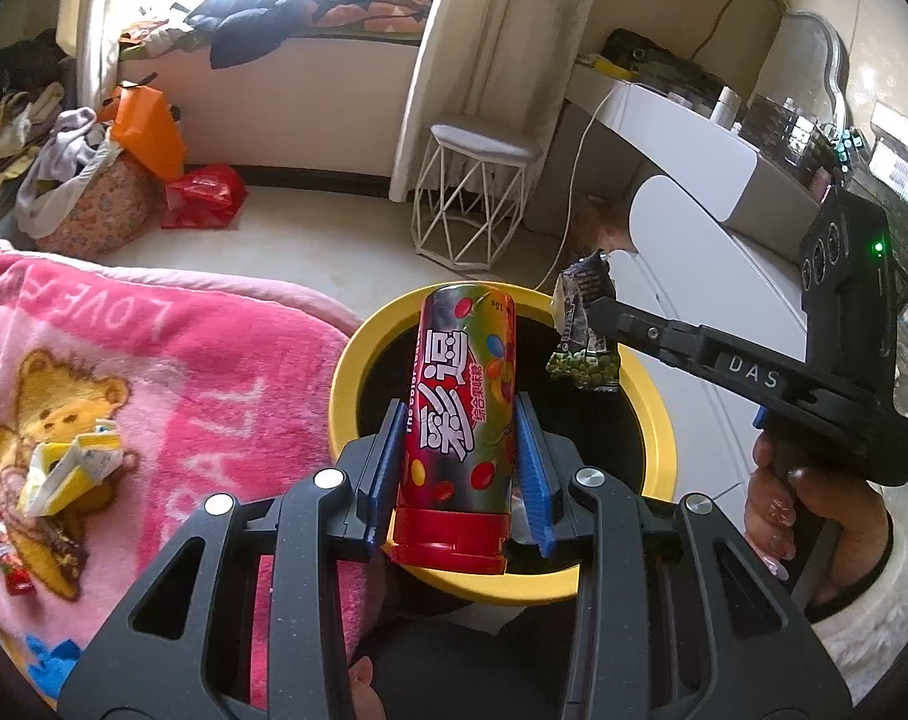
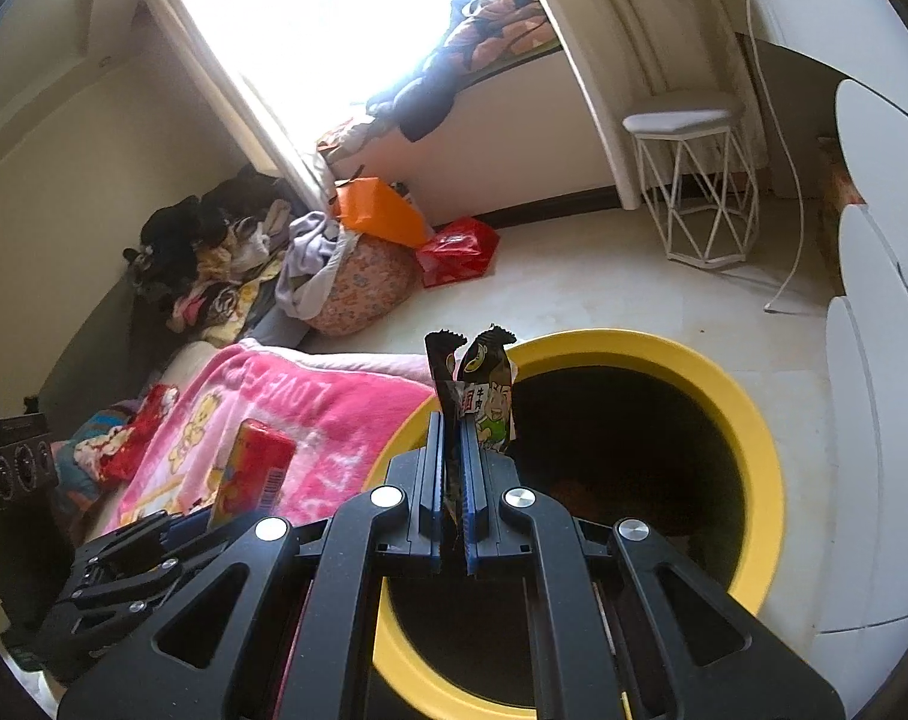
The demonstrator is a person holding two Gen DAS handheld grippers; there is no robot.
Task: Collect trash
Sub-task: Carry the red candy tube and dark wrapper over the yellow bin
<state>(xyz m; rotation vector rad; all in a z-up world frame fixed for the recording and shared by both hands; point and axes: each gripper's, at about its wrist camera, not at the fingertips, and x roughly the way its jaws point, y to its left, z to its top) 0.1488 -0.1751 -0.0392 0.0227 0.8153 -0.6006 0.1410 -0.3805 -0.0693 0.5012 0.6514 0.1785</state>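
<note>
Left wrist view: left claw (image 1: 461,444) pinches a red candy tube (image 1: 461,414) between its 2 blue pads (image 1: 535,462), tube roughly upright, red cap end toward the camera. Tube sits over the near rim of the yellow bin (image 1: 652,414), with the bin's dark inside behind it. Right claw (image 1: 595,309) comes in from the right, held by a hand (image 1: 808,498) on its grip. Its tip is clamped on a dark snack wrapper (image 1: 583,330) that hangs above the bin's far-right rim. Wrapper and tube are near each other, not touching.

Left of the bin: pink blanket (image 1: 172,372) on the bed, carrying a crumpled yellow-white carton (image 1: 70,468) and some red wrappers (image 1: 10,552) at the left edge, well apart from both claws.

Right wrist view: right claw (image 2: 454,450) pressed together on the wrapper (image 2: 484,384), which sticks up past the fingertips in 2 torn-top flaps. It is above the left rim of the yellow bin (image 2: 748,420). Left claw (image 2: 172,534) is low on the left with the tube (image 2: 253,468) in it, in front of the blanket (image 2: 334,414).

Background: white wire-frame stool (image 2: 694,180) on the floor, orange bag (image 2: 382,210) and red bag (image 2: 460,249) by a clothes pile.
</note>
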